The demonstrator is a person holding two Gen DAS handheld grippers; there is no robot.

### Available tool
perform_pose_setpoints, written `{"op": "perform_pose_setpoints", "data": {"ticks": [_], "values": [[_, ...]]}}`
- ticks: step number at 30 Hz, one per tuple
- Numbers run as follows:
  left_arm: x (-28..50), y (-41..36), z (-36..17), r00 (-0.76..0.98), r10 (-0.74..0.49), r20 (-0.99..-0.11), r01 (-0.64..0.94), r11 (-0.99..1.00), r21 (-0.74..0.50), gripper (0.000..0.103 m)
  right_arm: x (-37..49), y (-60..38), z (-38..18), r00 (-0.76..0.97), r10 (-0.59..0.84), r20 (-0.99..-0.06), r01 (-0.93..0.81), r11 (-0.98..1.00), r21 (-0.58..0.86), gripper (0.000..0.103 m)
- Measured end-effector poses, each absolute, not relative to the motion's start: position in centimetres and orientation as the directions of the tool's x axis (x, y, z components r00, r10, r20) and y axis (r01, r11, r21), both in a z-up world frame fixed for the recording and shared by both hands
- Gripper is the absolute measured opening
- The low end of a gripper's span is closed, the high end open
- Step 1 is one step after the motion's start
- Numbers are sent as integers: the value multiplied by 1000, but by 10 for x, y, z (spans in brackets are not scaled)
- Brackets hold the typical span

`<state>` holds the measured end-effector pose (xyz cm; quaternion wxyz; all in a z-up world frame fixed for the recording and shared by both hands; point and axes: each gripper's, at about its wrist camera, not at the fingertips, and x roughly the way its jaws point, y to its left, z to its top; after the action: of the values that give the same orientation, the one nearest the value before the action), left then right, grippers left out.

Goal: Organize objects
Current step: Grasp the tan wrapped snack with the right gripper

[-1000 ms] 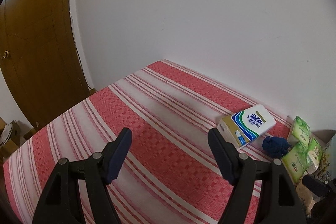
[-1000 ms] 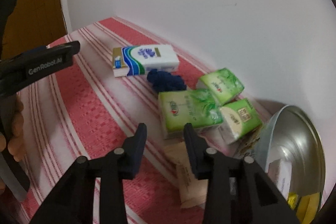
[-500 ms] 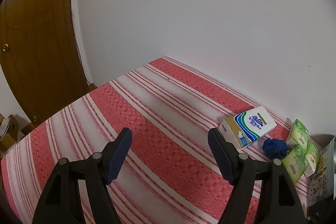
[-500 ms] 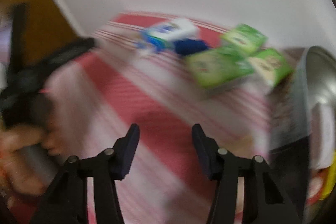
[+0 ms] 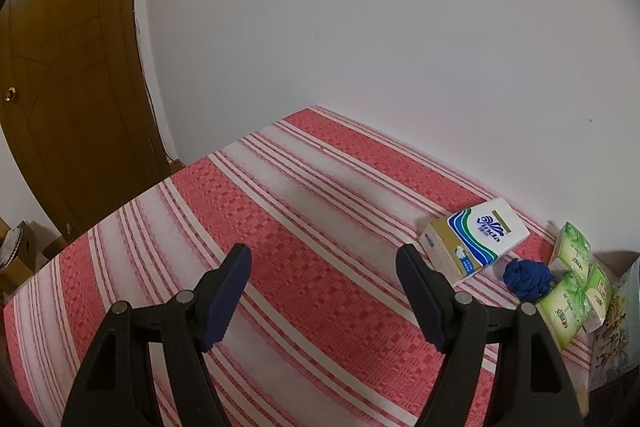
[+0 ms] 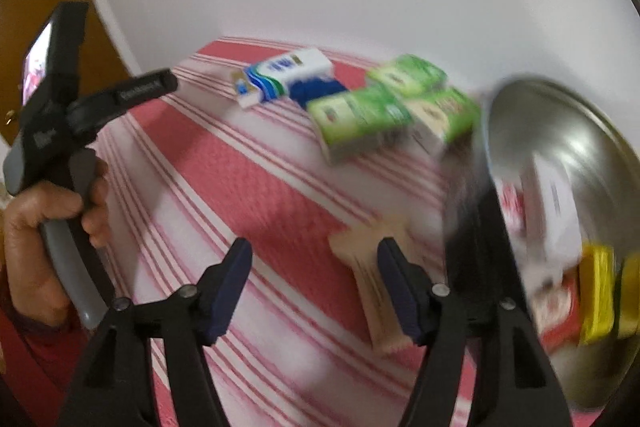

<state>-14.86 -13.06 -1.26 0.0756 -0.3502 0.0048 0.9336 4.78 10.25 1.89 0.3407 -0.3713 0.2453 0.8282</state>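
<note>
A white, blue and gold tissue pack [image 5: 476, 241] [image 6: 284, 75] lies near the wall on the red and white striped cloth. Beside it sit a crumpled blue cloth [image 5: 528, 277] [image 6: 316, 89] and green tissue packs [image 5: 570, 291] [image 6: 360, 121]. Beige packets [image 6: 370, 267] lie just beyond my right gripper [image 6: 314, 291], whose jaws are opening with nothing between them. My left gripper [image 5: 322, 291] hangs open over bare cloth, well left of the tissue pack. A hand holds the left gripper's grey handle [image 6: 66, 255] in the right wrist view.
A metal bowl [image 6: 560, 155] with white, red and yellow packets inside stands at the right. A printed box [image 5: 616, 327] stands by the green packs. A white wall backs the table and a brown door [image 5: 68, 99] is at the left.
The right gripper has swung left and rolled, and its jaws stand wider than before. The beige packets now lie by its right finger. The left gripper has kept still.
</note>
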Motion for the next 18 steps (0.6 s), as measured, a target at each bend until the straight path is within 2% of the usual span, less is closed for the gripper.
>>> {"op": "perform_pose_setpoints", "data": {"ticks": [7,9,11,13,16,18], "values": [[-144,-128,-12,-744,148,-652,-164,-986,-38,77,70,102,1,-409,442,-798,-832,-540,127,69],[-143,-127,-12,-746,147,-649,-167,-985,-31,77,66,105,1,-439,429,-789,-821,-548,158,73],[-141,-127,-13,-746,146,-650,-164,-986,-33,77,62,102,6,-566,331,-755,-743,-602,293,73],[-141,-128,-13,-743,143,-653,-159,-987,-35,77,62,93,17,-633,312,-708,-687,-647,329,71],[-142,-130,-13,-739,145,-658,-158,-987,-40,76,60,84,30,-533,465,-707,-753,-642,146,73],[-141,-131,-13,-741,148,-655,-162,-986,-39,77,58,88,30,-513,476,-715,-758,-642,117,73]]}}
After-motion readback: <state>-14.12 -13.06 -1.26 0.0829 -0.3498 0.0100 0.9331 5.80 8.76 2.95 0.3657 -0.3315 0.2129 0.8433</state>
